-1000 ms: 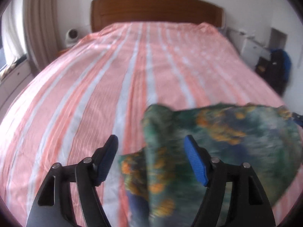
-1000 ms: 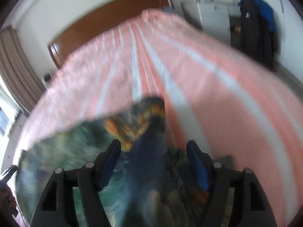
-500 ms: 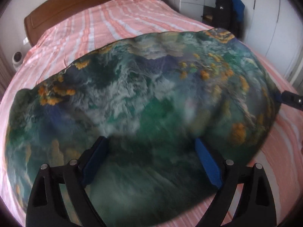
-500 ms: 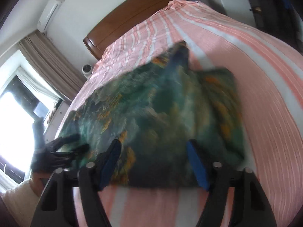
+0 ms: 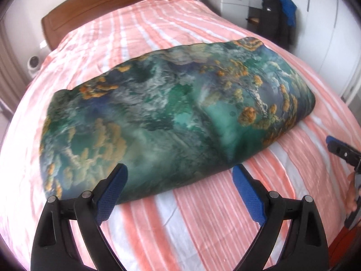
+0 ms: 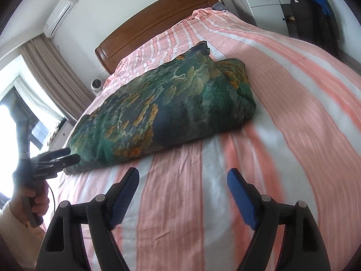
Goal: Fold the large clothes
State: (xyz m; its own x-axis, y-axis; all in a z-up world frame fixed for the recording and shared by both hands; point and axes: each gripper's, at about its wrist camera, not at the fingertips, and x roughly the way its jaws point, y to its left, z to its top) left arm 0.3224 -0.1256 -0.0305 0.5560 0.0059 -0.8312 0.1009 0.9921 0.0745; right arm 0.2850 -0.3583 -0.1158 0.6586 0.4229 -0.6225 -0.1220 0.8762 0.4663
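A large green and blue garment [image 5: 176, 103] with orange patches lies folded in a long bundle across the pink striped bed [image 5: 214, 214]. My left gripper [image 5: 179, 169] stands open just in front of the garment's near edge, its pads not pressing on the cloth. From the right wrist view the garment [image 6: 171, 108] lies ahead and to the left, and the left gripper [image 6: 65, 155] sits at its left corner, held by a hand. My right gripper [image 6: 183, 172] hovers over bare sheet with its jaws opening and nothing between them. It also shows at the right edge as the right gripper [image 5: 338, 146].
A wooden headboard [image 6: 158, 22] closes the far end of the bed. A white cabinet [image 6: 261, 4] and a dark hanging jacket [image 6: 311, 11] stand at the back right. Curtains [image 6: 52, 76], a window and a small white device [image 6: 97, 84] are on the left.
The garment hung blurred between both grippers' jaws; now it rests on the bed. Both grippers have let go, opened wider and drawn back toward the bed's near side.
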